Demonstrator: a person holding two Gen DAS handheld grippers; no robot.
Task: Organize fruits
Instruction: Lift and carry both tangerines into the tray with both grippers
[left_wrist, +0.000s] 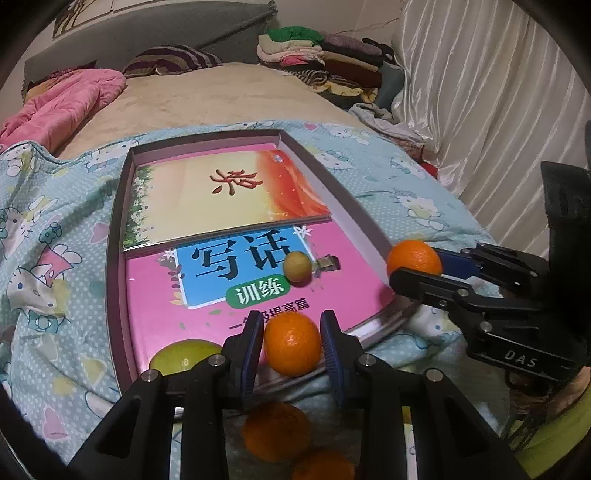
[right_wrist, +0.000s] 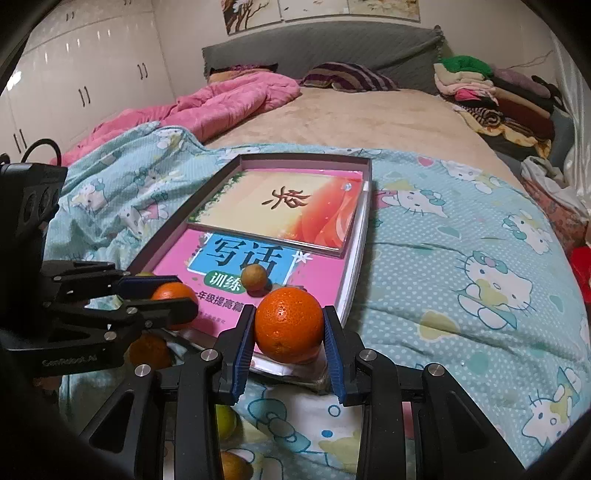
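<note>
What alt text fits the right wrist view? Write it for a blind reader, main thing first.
The right gripper holds an orange at the near corner of a shallow box of books on a Hello Kitty quilt. At left, the left gripper holds a second orange; a small yellow-brown fruit sits on the pink book.

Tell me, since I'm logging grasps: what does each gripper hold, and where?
Each holds an orange across its middle, pads on opposite sides: left gripper one orange, right gripper another orange.
</note>
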